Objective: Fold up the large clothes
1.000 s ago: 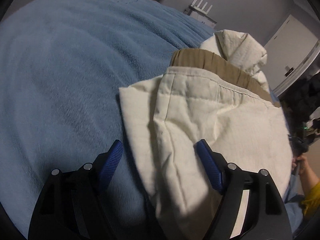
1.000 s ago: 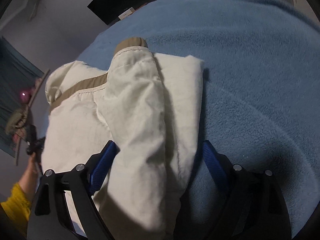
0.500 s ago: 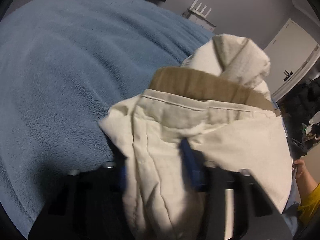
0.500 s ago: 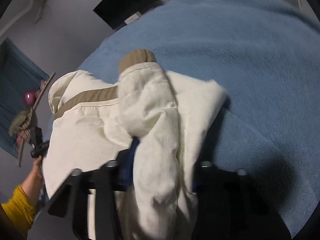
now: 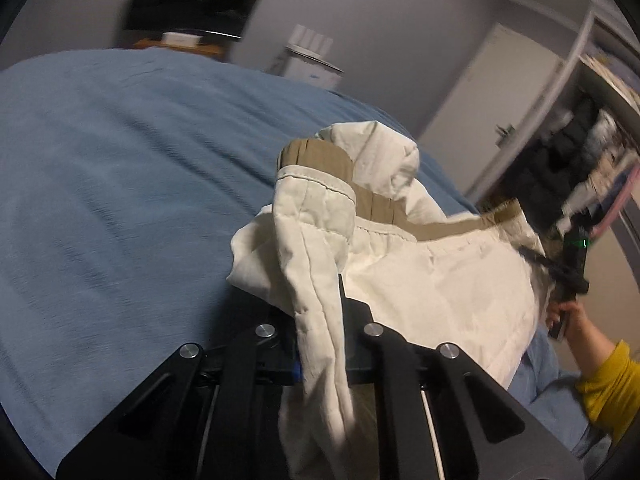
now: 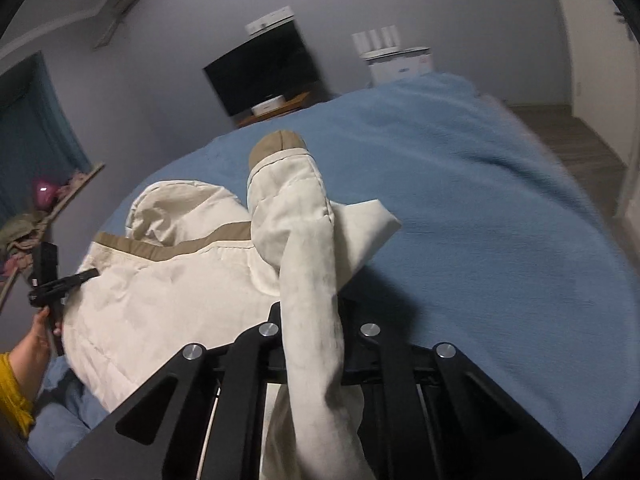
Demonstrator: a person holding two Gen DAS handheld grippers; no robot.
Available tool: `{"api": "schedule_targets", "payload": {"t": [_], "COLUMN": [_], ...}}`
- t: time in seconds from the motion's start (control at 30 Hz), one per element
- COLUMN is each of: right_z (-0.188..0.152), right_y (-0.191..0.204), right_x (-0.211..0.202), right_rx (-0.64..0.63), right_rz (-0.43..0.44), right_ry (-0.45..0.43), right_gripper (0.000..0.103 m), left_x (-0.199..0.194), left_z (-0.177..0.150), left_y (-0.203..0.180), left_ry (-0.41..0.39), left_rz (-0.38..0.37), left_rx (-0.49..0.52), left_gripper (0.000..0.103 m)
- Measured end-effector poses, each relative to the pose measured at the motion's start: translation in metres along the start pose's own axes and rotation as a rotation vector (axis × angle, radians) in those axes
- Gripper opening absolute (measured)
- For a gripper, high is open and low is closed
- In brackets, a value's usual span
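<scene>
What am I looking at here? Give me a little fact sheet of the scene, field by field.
Setting: bedroom, blue blanket over the bed
Garment: cream jacket with tan trim, partly lifted
Left gripper: shut on a jacket sleeve
Right gripper: shut on the other sleeve
Sleeve cuffs: tan, pointing upward
Background: dark television, white door
Stage: sleeves gripped, fold not yet done

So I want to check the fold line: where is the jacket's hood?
The hood lies at the jacket's far end on the blue blanket, left of the raised sleeve in the right wrist view.
</scene>
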State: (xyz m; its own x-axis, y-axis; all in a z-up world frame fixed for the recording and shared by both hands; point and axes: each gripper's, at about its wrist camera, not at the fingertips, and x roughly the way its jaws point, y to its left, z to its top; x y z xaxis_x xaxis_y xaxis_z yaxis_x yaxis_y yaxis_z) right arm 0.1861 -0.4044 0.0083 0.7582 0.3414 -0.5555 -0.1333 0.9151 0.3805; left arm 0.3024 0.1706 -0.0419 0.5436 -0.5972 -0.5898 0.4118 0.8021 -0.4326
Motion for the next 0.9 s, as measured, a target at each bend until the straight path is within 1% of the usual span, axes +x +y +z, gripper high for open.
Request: {"api": "schedule_targets", "payload": {"t": [0.07, 0.1, 0.17, 0.23, 0.3, 0.37, 0.4, 0.47, 0.5, 0.53, 0.6, 0.63, 0.67, 0.7, 0.77, 0.83, 0.9], "right_z": [-0.004, -0.008, -0.018, -0.022, -0.026, -0.030, -0.034, -0.035, -0.032, -0.030, -0.026, -0.024, -0.023, -0.023, -0.028, -0.043, -0.059], "right_y": [-0.014, -0.024, -0.041, -0.044, -0.052, -0.058, -0.062, -0.062, -0.058, -0.054, -0.042, -0.032, -0.019, -0.013, 0.013, 0.033, 0.050], "right_x": [-0.005, -0.006, 0.006, 0.021, 0.035, 0.048, 0.053, 0.054, 0.049, 0.044, 0.031, 0.020, 0.009, 0.003, -0.004, -0.004, -0.003], "right_rx": [0.032, 0.053, 0.118, 0.129, 0.169, 0.203, 0.222, 0.232, 0.223, 0.207, 0.163, 0.131, 0.094, 0.068, -0.003, -0.034, -0.052], "right_rz": [-0.023, -0.029, -0.020, -0.041, -0.073, -0.096, -0.118, -0.139, -0.181, -0.213, -0.276, -0.297, -0.304, -0.304, -0.274, -0.227, -0.203], "right_ry": [0.010, 0.014, 0.043, 0.062, 0.086, 0.108, 0.134, 0.154, 0.166, 0.170, 0.167, 0.151, 0.134, 0.126, 0.128, 0.169, 0.196], "right_gripper": [0.007, 0.007, 0.008, 0.013, 0.018, 0.027, 0.036, 0.044, 0.053, 0.060, 0.064, 0.067, 0.068, 0.071, 0.071, 0.071, 0.071], "left_x": [0.017, 0.026, 0.040, 0.053, 0.062, 0.068, 0.068, 0.063, 0.057, 0.053, 0.034, 0.023, 0.014, 0.004, 0.000, 0.000, 0.004], "left_z": [-0.002, -0.005, -0.010, -0.011, -0.015, -0.012, -0.011, -0.003, -0.001, 0.001, 0.004, 0.005, 0.003, 0.001, -0.004, -0.019, -0.040], "left_y": [-0.005, -0.001, 0.012, 0.025, 0.031, 0.034, 0.034, 0.032, 0.030, 0.028, 0.019, 0.011, 0.006, -0.006, -0.035, -0.058, -0.083], "left_ry": [0.030, 0.046, 0.073, 0.103, 0.137, 0.156, 0.159, 0.141, 0.135, 0.128, 0.096, 0.070, 0.051, 0.030, 0.022, 0.049, 0.080], "left_rz": [0.002, 0.020, 0.056, 0.080, 0.136, 0.185, 0.251, 0.331, 0.338, 0.345, 0.398, 0.423, 0.423, 0.408, 0.391, 0.392, 0.393], "left_rx": [0.009, -0.002, -0.027, -0.049, -0.041, -0.042, -0.040, -0.035, -0.034, -0.033, -0.027, -0.032, -0.040, -0.049, -0.028, 0.004, 0.030], "left_gripper": [0.012, 0.012, 0.013, 0.017, 0.027, 0.043, 0.060, 0.074, 0.074, 0.074, 0.074, 0.074, 0.075, 0.075, 0.078, 0.078, 0.078]}}
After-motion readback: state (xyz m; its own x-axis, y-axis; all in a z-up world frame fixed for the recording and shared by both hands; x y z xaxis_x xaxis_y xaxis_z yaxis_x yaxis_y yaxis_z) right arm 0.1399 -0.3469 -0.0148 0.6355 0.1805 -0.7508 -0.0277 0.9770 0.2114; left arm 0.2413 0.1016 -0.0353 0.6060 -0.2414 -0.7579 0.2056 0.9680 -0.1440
